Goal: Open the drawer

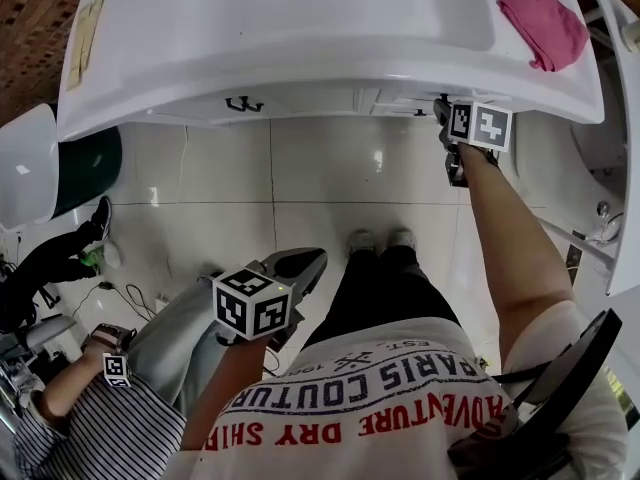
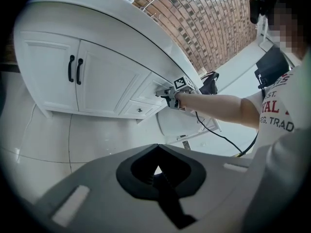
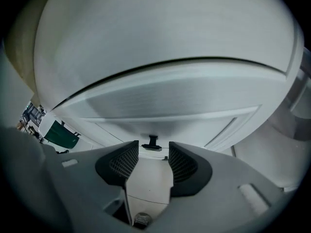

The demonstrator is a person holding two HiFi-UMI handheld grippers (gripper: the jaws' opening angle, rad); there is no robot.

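Observation:
A white vanity (image 1: 300, 88) has a small drawer (image 1: 400, 98) at its right end, and that drawer looks closed. My right gripper (image 1: 443, 118) reaches up to the drawer front. In the right gripper view its jaws (image 3: 153, 150) stand open, with the drawer's black knob (image 3: 152, 142) just ahead of the gap and the pads not touching it. The left gripper view shows the same gripper (image 2: 165, 94) against the upper drawer (image 2: 150, 89). My left gripper (image 1: 300, 264) hangs low over the tiled floor, far from the vanity, its black pads (image 2: 156, 171) shut on nothing.
A pink cloth (image 1: 543, 23) lies on the counter at the right. Cabinet doors with black handles (image 2: 75, 69) fill the vanity's left part. A toilet (image 2: 177, 123) stands right of the vanity. A green bin (image 1: 85, 168) and a seated person (image 1: 100, 408) are at the left.

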